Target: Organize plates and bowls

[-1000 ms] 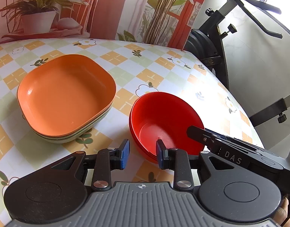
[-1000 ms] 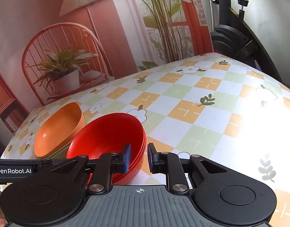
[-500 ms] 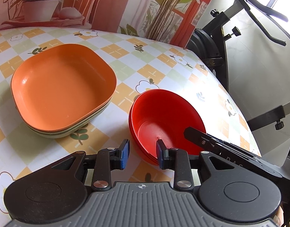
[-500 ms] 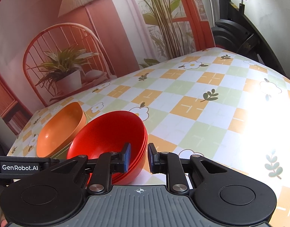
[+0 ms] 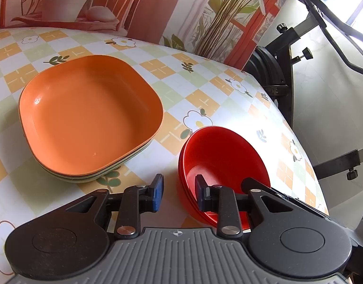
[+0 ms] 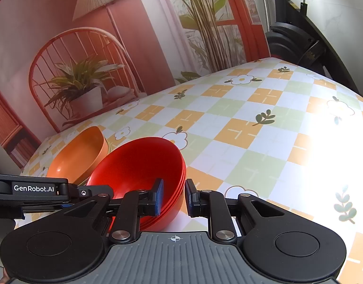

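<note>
Three red bowls (image 5: 219, 156) sit nested on the flowered tablecloth, to the right of a stack of square plates with an orange plate (image 5: 91, 118) on top. My right gripper (image 6: 174, 197) is shut on the near right rim of the red bowls (image 6: 138, 163), one pad inside and one outside. One of its fingers (image 5: 250, 184) reaches over the rim in the left wrist view. My left gripper (image 5: 179, 193) is open and straddles the bowls' left rim without pressing on it. The orange plate (image 6: 79, 153) lies just left of the bowls.
The checked table (image 6: 252, 127) stretches to the right and far side of the bowls, with its right edge (image 5: 307, 156) close behind them. An exercise bike (image 5: 288, 54) stands past that edge. A printed backdrop with plants (image 6: 86, 85) rises behind the table.
My left gripper has shifted a little, so the plates and bowls sit lower and more to the right in its view. The right gripper and the bowls have hardly moved. Both jaw gaps are unchanged.
</note>
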Demonstrator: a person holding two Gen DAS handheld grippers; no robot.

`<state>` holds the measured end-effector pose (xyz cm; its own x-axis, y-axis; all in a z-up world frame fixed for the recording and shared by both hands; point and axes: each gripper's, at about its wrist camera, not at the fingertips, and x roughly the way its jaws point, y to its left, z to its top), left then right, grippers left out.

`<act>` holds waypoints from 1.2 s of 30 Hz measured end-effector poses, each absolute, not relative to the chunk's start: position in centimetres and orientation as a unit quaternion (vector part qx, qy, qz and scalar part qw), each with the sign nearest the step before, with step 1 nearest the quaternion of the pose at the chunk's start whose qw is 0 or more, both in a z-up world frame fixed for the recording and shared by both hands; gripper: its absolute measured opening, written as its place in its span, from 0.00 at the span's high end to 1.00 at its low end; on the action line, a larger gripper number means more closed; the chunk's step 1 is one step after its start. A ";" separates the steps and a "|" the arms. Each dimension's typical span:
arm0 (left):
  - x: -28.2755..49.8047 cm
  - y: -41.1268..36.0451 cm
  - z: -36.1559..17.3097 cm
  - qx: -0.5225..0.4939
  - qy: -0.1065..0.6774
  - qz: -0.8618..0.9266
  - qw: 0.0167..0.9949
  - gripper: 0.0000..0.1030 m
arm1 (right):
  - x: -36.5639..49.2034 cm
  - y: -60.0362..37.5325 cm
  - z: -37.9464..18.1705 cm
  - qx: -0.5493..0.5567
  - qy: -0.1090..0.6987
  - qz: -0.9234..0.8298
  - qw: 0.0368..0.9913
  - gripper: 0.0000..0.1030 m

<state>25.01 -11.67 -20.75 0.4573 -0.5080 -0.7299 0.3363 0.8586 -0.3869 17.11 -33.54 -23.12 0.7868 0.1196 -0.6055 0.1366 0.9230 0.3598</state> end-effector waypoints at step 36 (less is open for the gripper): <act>24.6 -8.2 -15.4 -0.117 0.400 -0.259 0.871 0.82 | 19.8 -30.4 -16.9 0.151 0.290 0.022 0.945 0.83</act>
